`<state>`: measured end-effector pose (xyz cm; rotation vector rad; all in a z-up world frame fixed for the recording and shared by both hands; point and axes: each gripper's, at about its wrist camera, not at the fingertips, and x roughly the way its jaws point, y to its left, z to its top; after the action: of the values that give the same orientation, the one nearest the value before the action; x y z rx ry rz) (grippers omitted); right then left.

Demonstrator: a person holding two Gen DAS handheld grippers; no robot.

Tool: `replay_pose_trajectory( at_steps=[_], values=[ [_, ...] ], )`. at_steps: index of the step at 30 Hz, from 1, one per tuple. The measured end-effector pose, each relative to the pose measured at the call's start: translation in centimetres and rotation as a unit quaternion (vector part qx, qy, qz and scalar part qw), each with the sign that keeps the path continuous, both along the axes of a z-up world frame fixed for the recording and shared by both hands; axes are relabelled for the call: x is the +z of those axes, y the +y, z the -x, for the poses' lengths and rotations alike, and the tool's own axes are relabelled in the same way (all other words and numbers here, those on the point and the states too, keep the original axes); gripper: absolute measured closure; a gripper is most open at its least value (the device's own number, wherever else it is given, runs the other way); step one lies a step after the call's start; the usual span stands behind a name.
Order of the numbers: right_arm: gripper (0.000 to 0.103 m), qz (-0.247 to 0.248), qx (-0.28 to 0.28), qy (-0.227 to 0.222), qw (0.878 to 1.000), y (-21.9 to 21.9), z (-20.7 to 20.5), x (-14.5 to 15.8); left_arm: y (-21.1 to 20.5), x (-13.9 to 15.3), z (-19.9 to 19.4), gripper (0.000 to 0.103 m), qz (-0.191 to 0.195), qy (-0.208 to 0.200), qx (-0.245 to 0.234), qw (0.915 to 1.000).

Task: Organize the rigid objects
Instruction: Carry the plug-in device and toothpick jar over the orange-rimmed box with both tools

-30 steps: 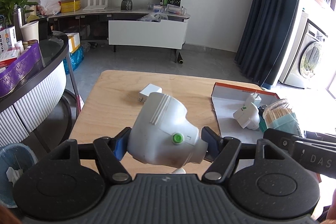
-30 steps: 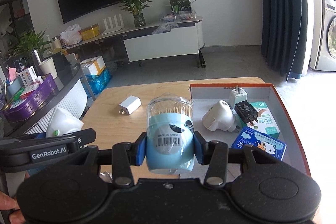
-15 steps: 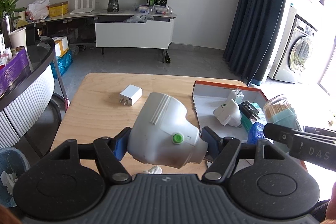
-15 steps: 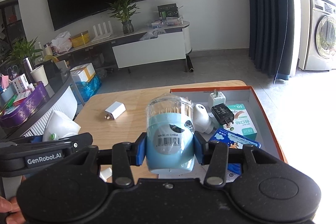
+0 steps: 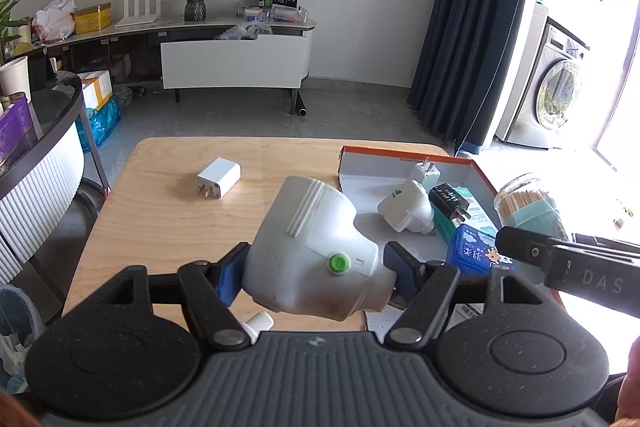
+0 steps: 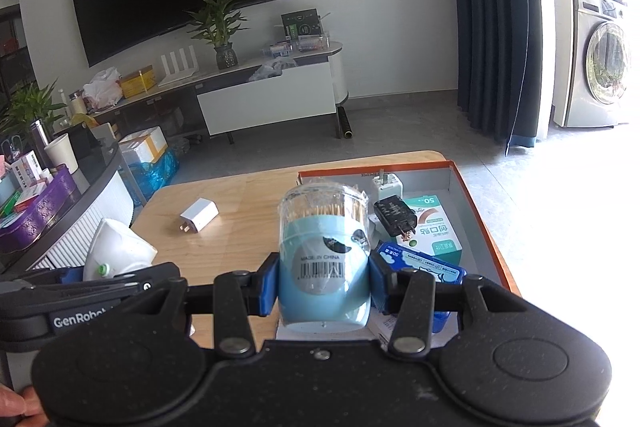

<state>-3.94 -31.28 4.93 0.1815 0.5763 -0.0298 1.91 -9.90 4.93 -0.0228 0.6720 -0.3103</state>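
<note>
Clamping a white plug-in lamp [image 5: 312,251] above the wooden table [image 5: 160,223], the left gripper [image 5: 312,275] hangs beside the right gripper [image 6: 323,285], which squeezes a toothpick jar [image 6: 323,259] over the orange-rimmed tray [image 6: 476,211].

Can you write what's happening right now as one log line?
left claw: holds white plug adapter | right claw: holds toothpick jar | box: partly filled

A light wooden bench [image 5: 168,227] carries a white wall charger [image 5: 219,177] on its left part and an orange-rimmed shallow box [image 5: 400,151] on its right; a small white cap [image 5: 258,321] lies at the near edge.
</note>
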Motion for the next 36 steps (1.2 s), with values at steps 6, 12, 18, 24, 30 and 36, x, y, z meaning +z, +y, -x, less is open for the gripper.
replay_pose_trajectory(
  at_steps=[6, 12, 18, 24, 30, 36],
  values=[
    [0.048, -0.002, -0.008, -0.001, 1.000, -0.7, 0.1, -0.1, -0.6, 0.0, 0.0, 0.030, -0.001, -0.001, -0.007, 1.0000],
    [0.048, -0.003, -0.020, -0.001, 1.000, -1.4, 0.4, -0.1, -1.3, 0.0, -0.2, 0.030, -0.001, 0.000, -0.017, 0.9998],
    [0.048, -0.004, -0.032, -0.003, 0.999, -2.2, 0.8, -0.1, -2.1, 0.0, -0.1, 0.030, -0.001, -0.001, -0.029, 0.9996],
    [0.048, -0.003, -0.039, -0.002, 0.999, -2.9, 0.9, -0.2, -2.8, -0.1, 0.0, 0.030, -0.003, 0.000, -0.040, 0.9992],
    [0.048, -0.004, -0.048, -0.001, 0.999, -3.6, 1.2, -0.2, -3.7, -0.2, 0.2, 0.030, -0.005, 0.001, -0.050, 0.9987],
    [0.048, -0.005, -0.055, 0.001, 0.998, -4.3, 1.3, -0.3, -4.7, -0.5, 0.2, 0.030, -0.007, 0.005, -0.066, 0.9978]
  ],
)
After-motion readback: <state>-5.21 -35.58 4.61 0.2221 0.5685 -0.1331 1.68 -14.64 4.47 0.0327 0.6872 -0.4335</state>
